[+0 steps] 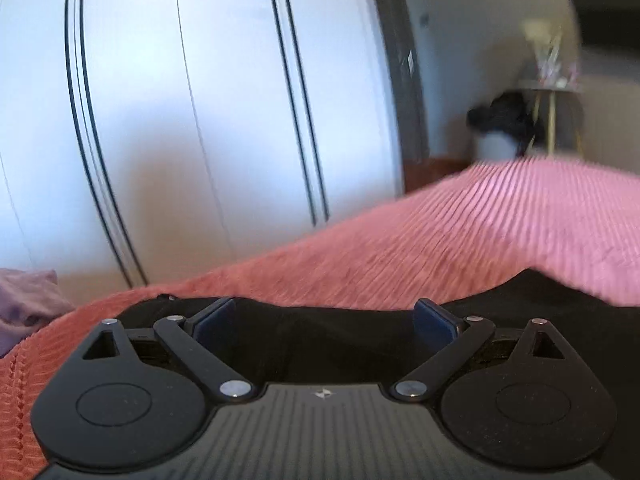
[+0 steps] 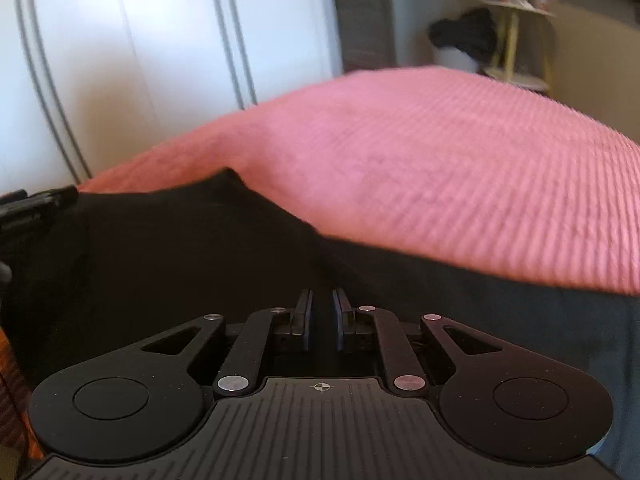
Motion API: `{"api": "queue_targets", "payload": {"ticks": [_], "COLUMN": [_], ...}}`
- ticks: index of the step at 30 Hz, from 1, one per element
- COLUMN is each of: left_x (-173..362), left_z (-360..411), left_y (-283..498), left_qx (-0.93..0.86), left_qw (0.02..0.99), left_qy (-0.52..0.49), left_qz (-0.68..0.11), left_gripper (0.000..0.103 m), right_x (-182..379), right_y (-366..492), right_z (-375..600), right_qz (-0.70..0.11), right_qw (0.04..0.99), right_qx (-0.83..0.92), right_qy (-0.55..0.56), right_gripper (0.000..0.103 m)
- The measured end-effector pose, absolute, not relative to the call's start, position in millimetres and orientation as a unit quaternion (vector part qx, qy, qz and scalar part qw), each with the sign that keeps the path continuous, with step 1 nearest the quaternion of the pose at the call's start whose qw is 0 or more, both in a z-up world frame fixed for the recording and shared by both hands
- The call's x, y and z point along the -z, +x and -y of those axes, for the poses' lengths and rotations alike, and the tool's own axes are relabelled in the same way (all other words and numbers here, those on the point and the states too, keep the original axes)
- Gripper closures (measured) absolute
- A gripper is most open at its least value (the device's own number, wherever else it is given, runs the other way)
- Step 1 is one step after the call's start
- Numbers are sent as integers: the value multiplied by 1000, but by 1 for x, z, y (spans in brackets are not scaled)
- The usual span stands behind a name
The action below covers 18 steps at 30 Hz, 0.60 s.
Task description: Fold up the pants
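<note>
On ribbed pink bedspread (image 2: 460, 168): limp black pants (image 2: 180, 248); left hand-held gripper (image 1: 324, 316) wide open, empty; right hand-held gripper (image 2: 322, 312) near-shut, grip unclear.

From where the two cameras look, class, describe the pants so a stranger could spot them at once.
Find the big pink ribbed bedspread in front of the white wardrobe. On its near edge, right under both grippers, lies a flat dark garment: the pants. They are the only black cloth on the bed; the crumpled lilac cloth at the left edge is pale.
</note>
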State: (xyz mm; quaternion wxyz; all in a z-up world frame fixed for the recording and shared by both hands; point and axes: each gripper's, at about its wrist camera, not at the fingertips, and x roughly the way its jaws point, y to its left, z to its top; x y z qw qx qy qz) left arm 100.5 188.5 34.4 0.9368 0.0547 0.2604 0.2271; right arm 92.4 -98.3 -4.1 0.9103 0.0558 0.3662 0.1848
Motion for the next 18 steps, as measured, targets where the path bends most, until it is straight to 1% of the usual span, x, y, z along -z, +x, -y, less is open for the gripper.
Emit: {"api": "queue_targets", "payload": {"ticks": [1, 2, 5, 7, 9, 10, 11, 12, 13, 14, 15, 18], "left_x": [-24, -19, -15, -27, -39, -47, -53, -57, -60, -63, -64, -67], "left_z": [-197, -203, -200, -192, -185, -181, -173, -166, -158, -147, -135, -95], "left_y": [113, 121, 128, 130, 116, 97, 87, 80, 71, 64, 58, 50], "left_qx": [-236, -232, -239, -256, -233, -222, -204, -183, -161, -142, -125, -66], "left_qw": [925, 922, 918, 911, 917, 921, 927, 929, 931, 932, 933, 934], "left_qy": [50, 37, 55, 46, -5, -25, -45, -60, -74, -85, -91, -93], "left_qz": [-295, -309, -311, -319, -323, -318, -313, -315, -319, -323, -324, -340], "left_gripper": [4, 4, 4, 4, 4, 4, 4, 4, 4, 4, 4, 4], "right_x": [4, 6, 17, 22, 18, 19, 17, 16, 15, 15, 14, 21], "right_y": [94, 96, 105, 115, 120, 122, 121, 118, 114, 109, 104, 82], "right_z": [103, 106, 119, 138, 161, 174, 191, 208, 226, 248, 267, 332], "right_qz": [-370, -374, -381, -402, -429, -435, -437, -436, -434, -432, -428, -423], "right_qw": [909, 908, 900, 881, 856, 849, 842, 838, 835, 836, 842, 858], "right_qx": [-184, -182, -197, -211, -201, -194, -185, -180, -171, -156, -137, -53], "right_qy": [59, 57, 75, 134, 204, 228, 256, 276, 291, 300, 299, 287], "right_gripper": [92, 92, 96, 98, 97, 93, 92, 87, 78, 72, 64, 64]}}
